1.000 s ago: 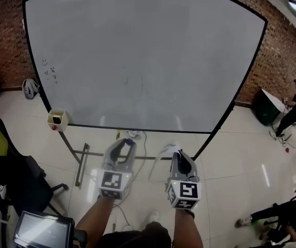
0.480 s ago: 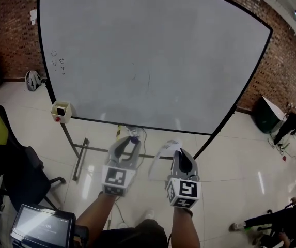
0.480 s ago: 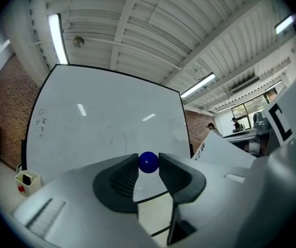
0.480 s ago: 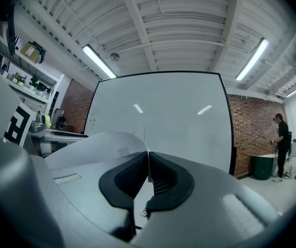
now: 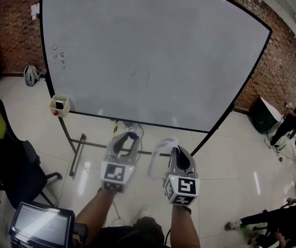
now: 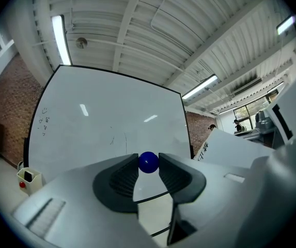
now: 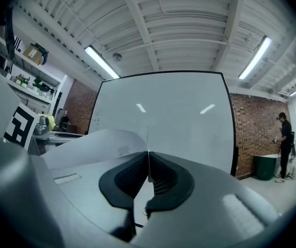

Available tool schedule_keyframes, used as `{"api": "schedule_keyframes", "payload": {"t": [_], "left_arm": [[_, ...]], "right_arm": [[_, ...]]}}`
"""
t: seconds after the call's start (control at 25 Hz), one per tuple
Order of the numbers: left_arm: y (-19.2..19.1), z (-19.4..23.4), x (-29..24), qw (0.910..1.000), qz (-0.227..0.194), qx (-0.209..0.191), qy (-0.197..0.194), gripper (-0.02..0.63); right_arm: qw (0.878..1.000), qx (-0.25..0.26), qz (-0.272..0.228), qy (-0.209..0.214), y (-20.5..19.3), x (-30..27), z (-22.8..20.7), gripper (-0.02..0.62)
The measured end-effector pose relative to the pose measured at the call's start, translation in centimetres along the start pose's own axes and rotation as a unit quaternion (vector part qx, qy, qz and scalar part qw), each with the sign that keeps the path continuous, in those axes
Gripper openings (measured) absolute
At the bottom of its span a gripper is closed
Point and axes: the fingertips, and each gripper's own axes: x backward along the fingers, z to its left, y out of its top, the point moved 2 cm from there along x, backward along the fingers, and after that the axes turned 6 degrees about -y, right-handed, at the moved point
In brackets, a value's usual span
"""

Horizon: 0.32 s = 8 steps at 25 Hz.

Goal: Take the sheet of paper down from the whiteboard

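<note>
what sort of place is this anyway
Probably an office or lab workspace: a large whiteboard on a floor stand, bare brick walls, a dark office chair, and strip lights under an exposed ceiling.

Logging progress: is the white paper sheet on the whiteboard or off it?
Off. The white paper sheet hangs pinched in the right tongs, away from the large whiteboard.

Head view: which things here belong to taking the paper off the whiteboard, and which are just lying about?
Job in hand: whiteboard; sheet of paper, clamped in the right gripper; blue ball, probably its magnet, gripped by the left gripper.

Lying about: small box at the board's lower left corner; black chair; screen; bin by the brick wall.
</note>
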Motion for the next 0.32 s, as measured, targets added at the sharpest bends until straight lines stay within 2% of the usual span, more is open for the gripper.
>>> {"api": "schedule_keyframes", "payload": {"t": [0.32], "left_arm": [[-0.3,0.2,0.2,1.0,0.004,0.001,-0.004,0.124]], "right_arm": [[1.0,0.003,-0.007,0.01,-0.1,0.0,1.2,0.014]]}}
